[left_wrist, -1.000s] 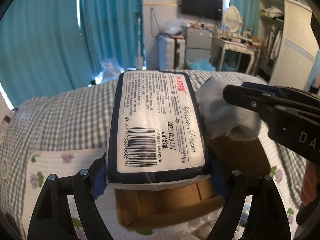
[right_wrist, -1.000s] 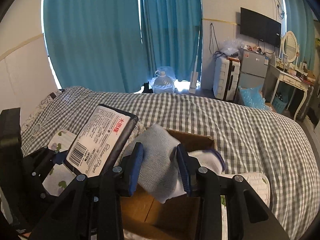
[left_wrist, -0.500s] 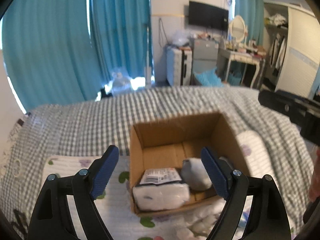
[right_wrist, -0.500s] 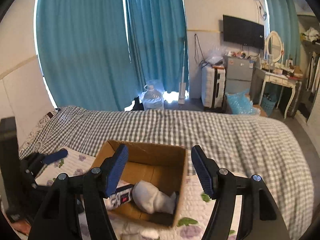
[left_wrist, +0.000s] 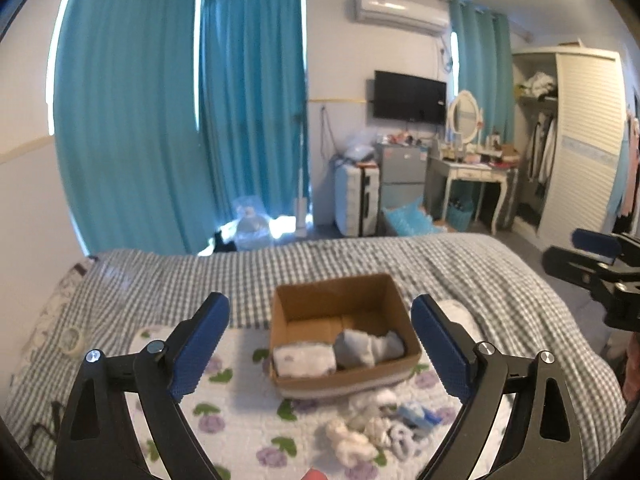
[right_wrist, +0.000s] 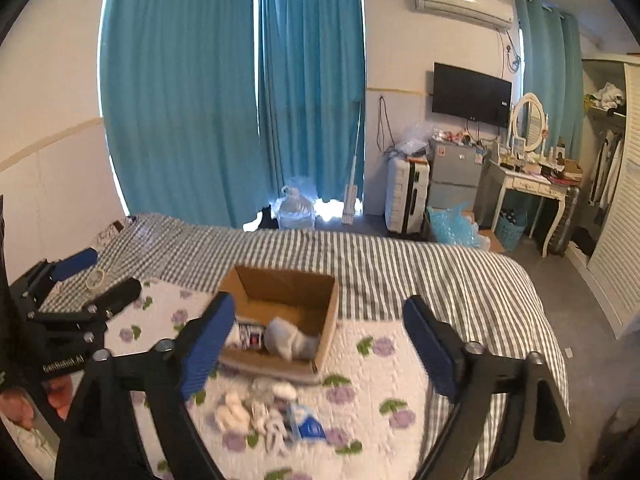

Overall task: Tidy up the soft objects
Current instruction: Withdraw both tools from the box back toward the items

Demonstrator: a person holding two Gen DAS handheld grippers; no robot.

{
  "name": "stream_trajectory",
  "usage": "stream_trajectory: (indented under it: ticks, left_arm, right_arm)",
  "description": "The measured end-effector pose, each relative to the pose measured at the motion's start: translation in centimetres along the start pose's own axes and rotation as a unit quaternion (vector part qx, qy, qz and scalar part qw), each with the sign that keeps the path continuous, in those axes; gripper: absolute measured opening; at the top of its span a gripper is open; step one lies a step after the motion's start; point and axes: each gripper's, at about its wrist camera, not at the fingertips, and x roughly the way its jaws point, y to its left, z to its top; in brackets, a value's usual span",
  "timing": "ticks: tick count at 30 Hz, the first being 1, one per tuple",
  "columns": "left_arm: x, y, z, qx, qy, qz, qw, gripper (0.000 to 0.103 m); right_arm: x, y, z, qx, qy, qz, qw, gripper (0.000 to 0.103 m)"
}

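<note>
Blue curtains hang behind a bed (left_wrist: 460, 264) with a checked cover, and a flower mat (left_wrist: 240, 420) lies on the near part of it. On the mat sits an open box (left_wrist: 344, 304), top up, so soft things can drop in. It holds a white pack (left_wrist: 304, 360) at its 9 o'clock side and a gray cloth (left_wrist: 368, 346) touching it at the 3 o'clock side. They lie low in the box, so I think that part of the job is done.

At 6 o'clock from the box, near it on the mat, is a small pile (left_wrist: 372, 428) of white and blue soft bits. I think these go in next.

Both tools hang above the mat and hold nothing. The left tool (left_wrist: 320, 352) has its fingers wide apart, and so does the right tool (right_wrist: 316, 340). Wide fingers suit a loose pile.

The left view looks right into the box, so the pack and cloth show well. The right view sees the box from the side, and one blue finger (right_wrist: 206, 344) hides part of the pack. But it shows the pile better, with a blue packet (right_wrist: 308, 426) in it, and a roll of tape (right_wrist: 96, 278) on the bed at 9 o'clock. It also shows the left tool from the side.
</note>
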Motion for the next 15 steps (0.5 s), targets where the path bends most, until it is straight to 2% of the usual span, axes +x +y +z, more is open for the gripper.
stream_trajectory:
  ticks: [5, 7, 11, 15]
  left_arm:
    - [-0.5, -0.1, -3.3, 0.0, 0.017, 0.024, 0.9996, 0.094]
    - [0.2, -0.3, -4.9, 0.0, 0.037, 0.022, 0.9991, 0.094]
    - [1.9, -1.3, -7.9, 0.013, 0.073, 0.03, 0.9968, 0.094]
    - [4.9, -2.0, -10.8, 0.009, 0.117, 0.02, 0.9929, 0.094]
  right_arm:
    - [-0.4, -0.3, -3.6, -0.008, 0.032, -0.008, 0.999, 0.09]
    - [0.2, -0.2, -5.3, -0.007, 0.051, -0.004, 0.999, 0.09]
    - [2.6, -0.6, -8.3, -0.002, 0.083, 0.001, 0.997, 0.09]
    - [6.6, -1.0, -11.5, 0.013, 0.123, 0.015, 0.992, 0.09]
